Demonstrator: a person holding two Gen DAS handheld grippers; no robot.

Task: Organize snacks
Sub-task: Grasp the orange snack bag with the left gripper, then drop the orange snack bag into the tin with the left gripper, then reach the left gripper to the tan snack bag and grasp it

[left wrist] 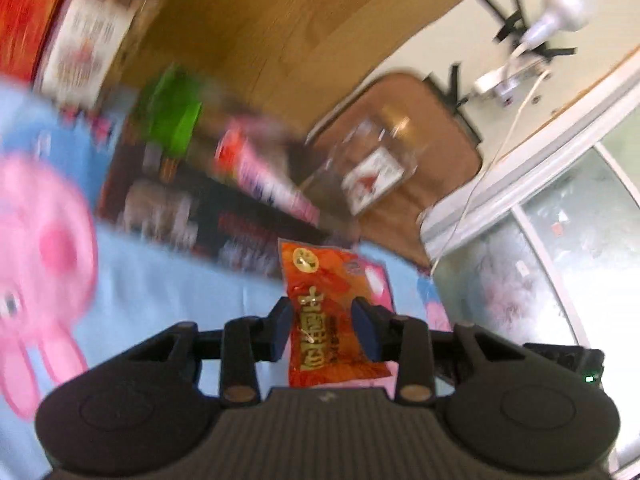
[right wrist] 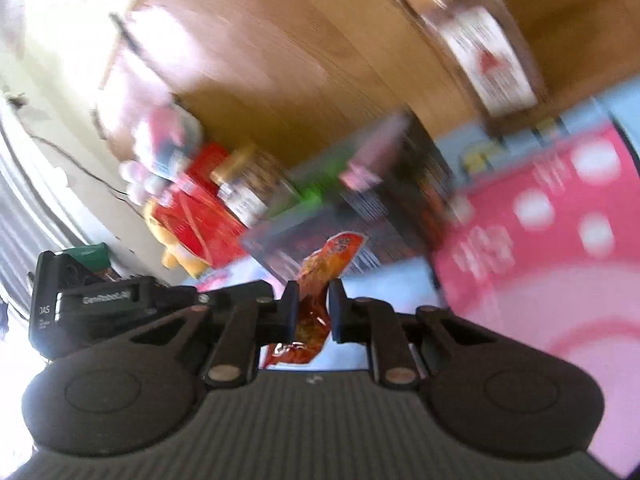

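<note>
In the left wrist view my left gripper is shut on a flat orange-red snack packet with gold lettering, whose face is turned to the camera above the blue cartoon tablecloth. In the right wrist view my right gripper is shut on a crumpled orange-red snack packet, pinched edgewise between the pads. Ahead of both grippers stands a dark box of snacks, blurred, with a green packet and a pink-white packet in it.
A clear jar with a red-white label stands by the box, before a wooden cabinet. A labelled tin and a red box are at the left. A yellow plush toy lies beyond the box. A brown chair stands off the table.
</note>
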